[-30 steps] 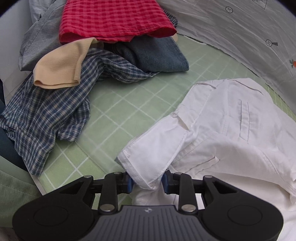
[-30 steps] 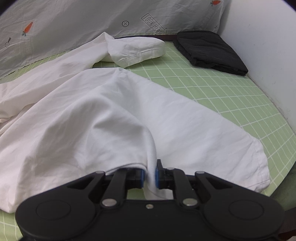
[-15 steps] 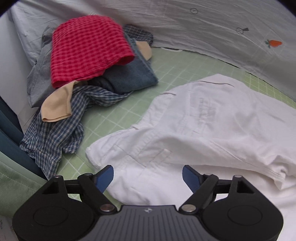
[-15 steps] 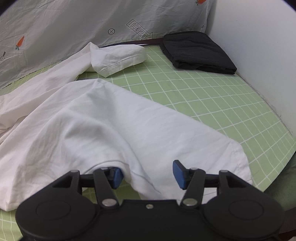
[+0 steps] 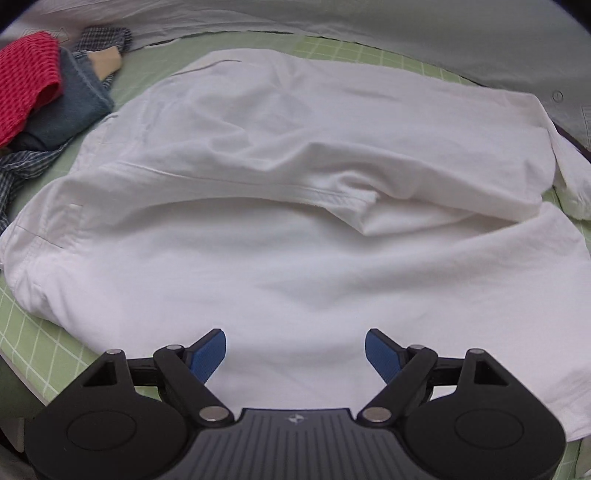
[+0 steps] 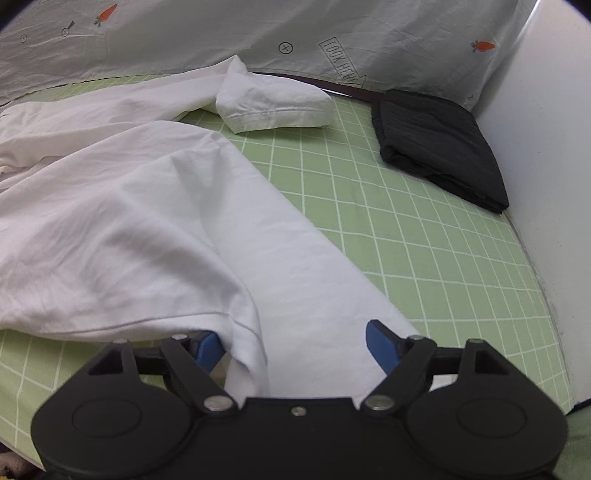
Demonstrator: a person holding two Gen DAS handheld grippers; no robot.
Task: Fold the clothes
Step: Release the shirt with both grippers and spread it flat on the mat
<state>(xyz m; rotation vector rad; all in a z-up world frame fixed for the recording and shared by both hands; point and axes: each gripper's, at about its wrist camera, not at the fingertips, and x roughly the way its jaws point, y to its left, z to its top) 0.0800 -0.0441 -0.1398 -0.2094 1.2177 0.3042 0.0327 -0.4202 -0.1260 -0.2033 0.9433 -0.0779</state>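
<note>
A white shirt (image 5: 295, 240) lies spread and rumpled on the green gridded sheet (image 6: 424, 258). My left gripper (image 5: 293, 339) hovers open over the shirt's near part, with nothing pinched between its blue pads. In the right wrist view the shirt (image 6: 147, 221) drapes from the left, one sleeve cuff (image 6: 273, 107) lying at the back. My right gripper (image 6: 291, 332) is at the shirt's near hem and its jaws are opening. A fold of white cloth hangs between them beside the left pad, and neither pad presses on it.
A pile of clothes sits at the far left: a red checked piece (image 5: 26, 81), a blue one (image 5: 70, 110) and a plaid shirt (image 5: 22, 166). A folded black garment (image 6: 439, 147) lies by the white wall (image 6: 554, 147). Grey printed bedding (image 6: 221, 33) runs along the back.
Both grippers let go of the white shirt and opened wide. The left gripper swung right, away from the pile and over the shirt's middle. The right one shifted slightly.
</note>
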